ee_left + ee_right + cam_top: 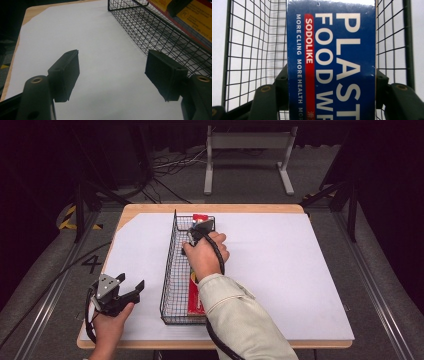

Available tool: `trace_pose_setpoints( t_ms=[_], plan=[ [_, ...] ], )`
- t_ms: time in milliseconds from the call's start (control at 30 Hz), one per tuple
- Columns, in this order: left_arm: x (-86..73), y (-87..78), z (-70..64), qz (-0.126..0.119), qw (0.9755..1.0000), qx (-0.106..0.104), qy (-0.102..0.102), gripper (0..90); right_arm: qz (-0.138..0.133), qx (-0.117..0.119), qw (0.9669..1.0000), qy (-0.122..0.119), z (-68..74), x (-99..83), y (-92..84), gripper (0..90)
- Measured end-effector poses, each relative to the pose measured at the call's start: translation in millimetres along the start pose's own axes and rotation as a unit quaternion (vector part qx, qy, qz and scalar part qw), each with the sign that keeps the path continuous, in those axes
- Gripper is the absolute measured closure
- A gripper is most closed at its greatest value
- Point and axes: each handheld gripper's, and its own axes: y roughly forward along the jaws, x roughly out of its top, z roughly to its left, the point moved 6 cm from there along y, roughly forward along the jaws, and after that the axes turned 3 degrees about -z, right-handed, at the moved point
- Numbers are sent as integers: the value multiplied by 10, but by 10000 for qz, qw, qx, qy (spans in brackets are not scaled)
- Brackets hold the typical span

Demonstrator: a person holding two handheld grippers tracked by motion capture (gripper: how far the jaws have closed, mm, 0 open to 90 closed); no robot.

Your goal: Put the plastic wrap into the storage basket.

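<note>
A long box of plastic food wrap point(332, 37), blue on this face with white lettering and a red stripe, lies lengthwise in a black wire basket point(249, 50). My right gripper point(332, 77) is shut on it, a pad pressed to each long side. In the high view the box point(195, 296) shows red and yellow inside the basket point(169, 270), and my right gripper point(197, 234) reaches down near the basket's far end. My left gripper point(131, 287) stands open over the white sheet, left of the basket, with nothing between its fingers point(67, 72).
The basket point(155, 30) runs front to back across the middle of a white sheet point(280, 270) on the wooden table point(210, 208). Bare sheet lies to either side of it. Beyond the table's far edge are a white metal frame point(247, 150) and cables on the floor.
</note>
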Motion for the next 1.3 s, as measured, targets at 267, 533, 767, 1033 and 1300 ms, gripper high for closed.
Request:
trace_pose_setpoints(
  t_ms=[267,533,767,1033,1300],
  plan=[
    [-8,3,-4,18,10000,9,-3,279,85,-103,9999,-74,-24,-34,73,389],
    [-9,8,-3,18,10000,21,25,279,192,-145,9997,-74,-7,-73,126,389],
    [-11,10,-2,22,10000,25,33,279,264,-202,9994,-70,5,-89,143,387],
    [-18,10,2,30,10000,9,4,279,260,-299,9991,-115,-1,-93,156,385],
    [-17,8,4,22,10000,-25,-32,279,249,-331,9991,-104,-3,-97,160,381]
  ],
)
